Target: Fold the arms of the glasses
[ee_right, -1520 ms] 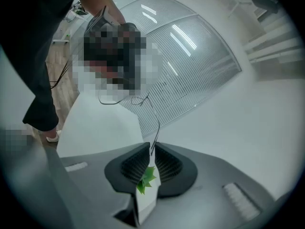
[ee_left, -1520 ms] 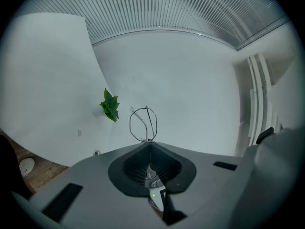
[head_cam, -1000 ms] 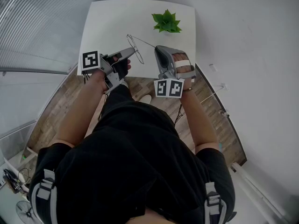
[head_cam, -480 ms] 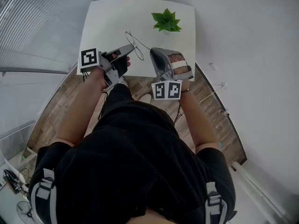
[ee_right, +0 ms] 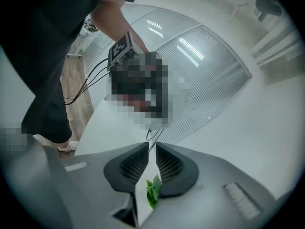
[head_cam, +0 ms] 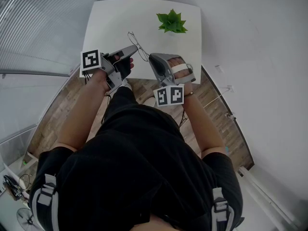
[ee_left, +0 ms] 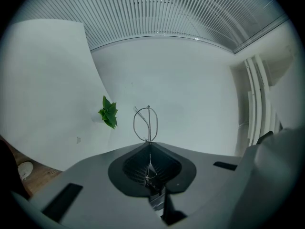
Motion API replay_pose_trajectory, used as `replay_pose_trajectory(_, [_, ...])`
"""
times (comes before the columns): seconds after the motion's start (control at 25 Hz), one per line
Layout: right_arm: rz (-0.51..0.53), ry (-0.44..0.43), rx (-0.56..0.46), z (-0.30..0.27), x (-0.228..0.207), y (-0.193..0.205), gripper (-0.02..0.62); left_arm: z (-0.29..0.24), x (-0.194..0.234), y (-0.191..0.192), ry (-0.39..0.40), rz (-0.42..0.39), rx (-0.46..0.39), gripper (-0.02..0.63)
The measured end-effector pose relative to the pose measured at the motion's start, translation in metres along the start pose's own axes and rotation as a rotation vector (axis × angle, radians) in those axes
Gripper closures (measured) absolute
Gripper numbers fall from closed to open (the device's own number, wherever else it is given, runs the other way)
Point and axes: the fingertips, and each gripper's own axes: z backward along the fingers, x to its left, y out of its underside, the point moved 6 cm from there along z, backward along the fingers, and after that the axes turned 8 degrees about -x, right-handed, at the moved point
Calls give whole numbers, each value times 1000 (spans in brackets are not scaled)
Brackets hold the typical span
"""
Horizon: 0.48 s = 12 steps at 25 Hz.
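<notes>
Left gripper [head_cam: 134, 49]: fingers clenched on the glasses [ee_left: 145, 124], held over the near part of the white surface [head_cam: 110, 23]. Right gripper [head_cam: 152, 57]: fingers opening, one thin glasses arm between their tips.

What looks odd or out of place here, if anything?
Nothing is spilled or broken. The glasses just hang in the air over the white table, pinched in the left claw, not lying flat.
</notes>
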Motion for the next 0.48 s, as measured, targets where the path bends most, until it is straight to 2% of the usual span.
replay_pose_trajectory(0.32, [-1, -33, -23, -3, 8, -6, 526, 4, 0, -1, 3, 1, -5, 594])
replay_pose_trajectory(0.48, [-47, -55, -25, -9, 9, 2, 451, 0, 8, -8, -4, 1, -8, 594])
